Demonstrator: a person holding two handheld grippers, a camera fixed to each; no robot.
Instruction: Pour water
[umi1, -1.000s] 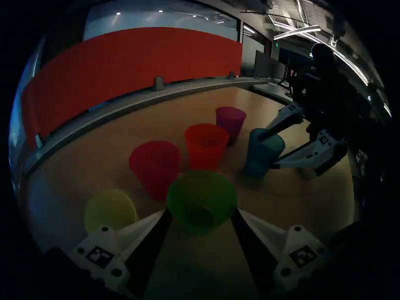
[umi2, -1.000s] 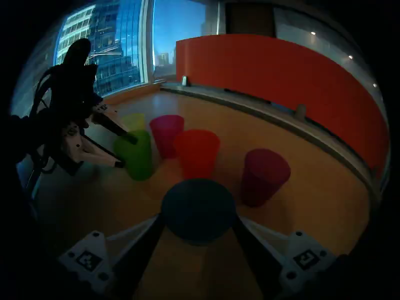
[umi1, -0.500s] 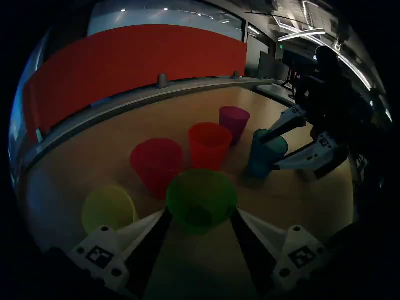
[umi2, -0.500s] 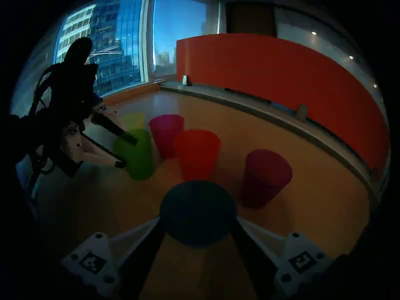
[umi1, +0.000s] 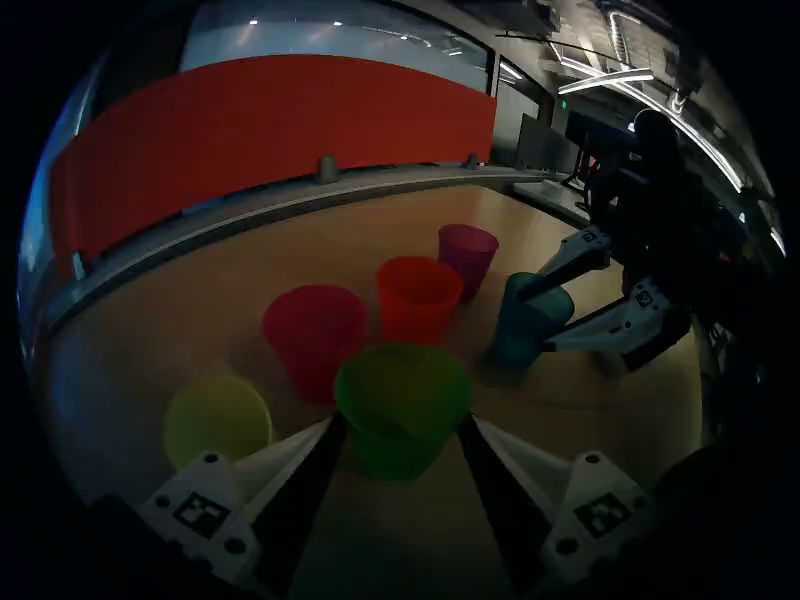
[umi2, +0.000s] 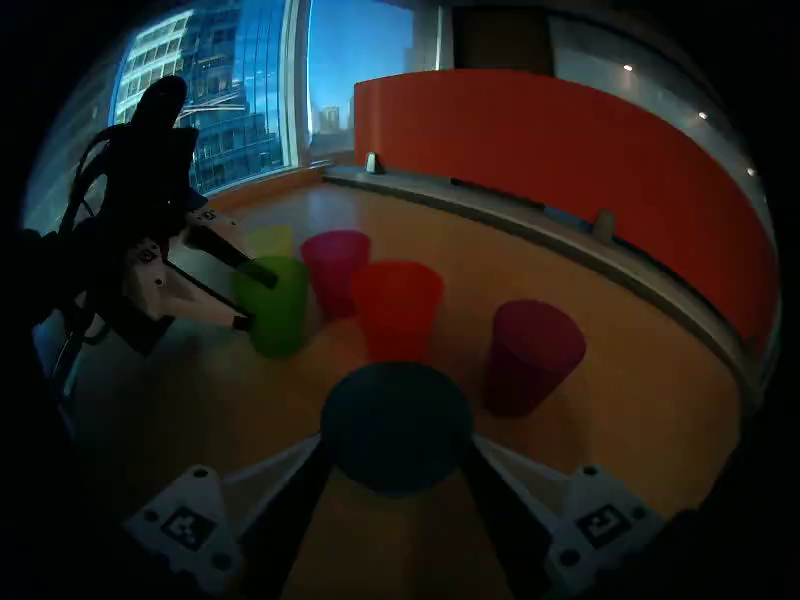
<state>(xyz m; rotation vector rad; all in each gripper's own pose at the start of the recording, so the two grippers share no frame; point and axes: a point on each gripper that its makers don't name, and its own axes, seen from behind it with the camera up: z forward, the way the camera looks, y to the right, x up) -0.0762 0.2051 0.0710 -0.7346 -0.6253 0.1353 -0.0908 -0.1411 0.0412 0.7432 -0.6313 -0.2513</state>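
Across the tabletop (umi1: 250, 250), a yellow cup (umi1: 217, 420) and a red cup (umi1: 313, 335) stand leftmost. The left hand-held gripper (umi1: 400, 440) clamps the green cup (umi1: 403, 395). Then come an orange cup (umi1: 418, 298), a purple cup (umi1: 467, 257), and the teal cup (umi1: 522, 330) pinched by the right hand-held gripper (umi1: 533, 318).

— Which colours do you have around the orange-red cup (umi1: 418, 298)?
— Just beside it you have a crimson cup (umi1: 313, 335) and a magenta cup (umi1: 467, 255); near it, a green cup (umi1: 403, 405) and a teal cup (umi1: 527, 320); farthest from it, a yellow cup (umi1: 217, 420).
— And under it?
— Your table (umi1: 200, 290) is tan wood. Behind it runs a red panel (umi1: 270, 130). Your left gripper (umi1: 400, 422) is white, with black-and-white square markers (umi1: 200, 512).
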